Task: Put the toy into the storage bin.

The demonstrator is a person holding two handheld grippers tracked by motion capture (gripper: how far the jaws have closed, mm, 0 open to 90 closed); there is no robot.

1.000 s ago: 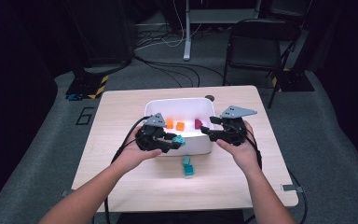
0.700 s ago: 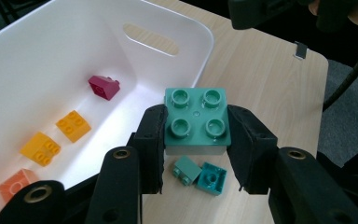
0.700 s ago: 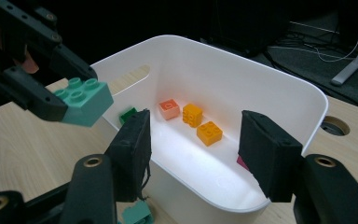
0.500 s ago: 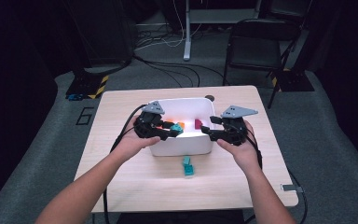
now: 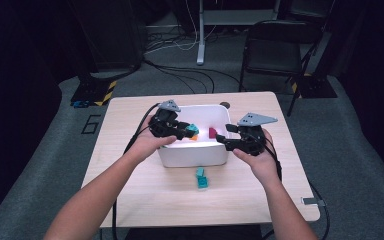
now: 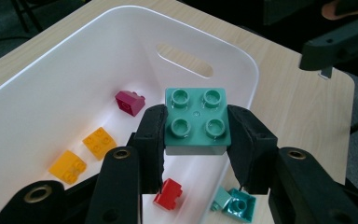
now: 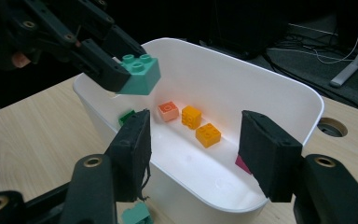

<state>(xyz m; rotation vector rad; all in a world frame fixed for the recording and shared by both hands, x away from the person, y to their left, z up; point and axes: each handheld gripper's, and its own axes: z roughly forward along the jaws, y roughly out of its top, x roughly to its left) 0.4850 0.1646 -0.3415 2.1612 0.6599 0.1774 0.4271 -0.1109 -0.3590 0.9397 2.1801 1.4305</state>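
Above the open white bin (image 6: 242, 60), between the fingers (image 6: 151, 135) of the left gripper (image 5: 180, 131), a teal four-stud brick (image 6: 196, 120) is clamped on two opposite sides, studs facing the camera in the left gripper view; it hangs clear of the bin floor. In the right gripper view the same teal four-stud brick (image 7: 141, 74) sits at the tip of the left gripper (image 7: 107, 65), over the bin's near-left corner. On the bin floor lie two orange bricks (image 6: 100, 142), a dark red piece (image 6: 130, 102), a red brick (image 6: 168, 193) and, in the right gripper view, a green brick (image 7: 127, 116) against the wall. The bin stands on a light wooden surface (image 5: 130, 185). Outside the bin, just beside its near wall, a second teal brick (image 5: 200, 178) rests on the surface. The right gripper (image 5: 227, 141) is held at the bin's right wall with its fingers (image 7: 133, 149) spread apart and nothing between them; one finger is on the outer side of the wall and the other is over the interior. Black cables (image 5: 130, 145) trail from both grippers toward the person's forearms. A dark chair (image 5: 275, 45) stands on the grey floor beyond the surface.
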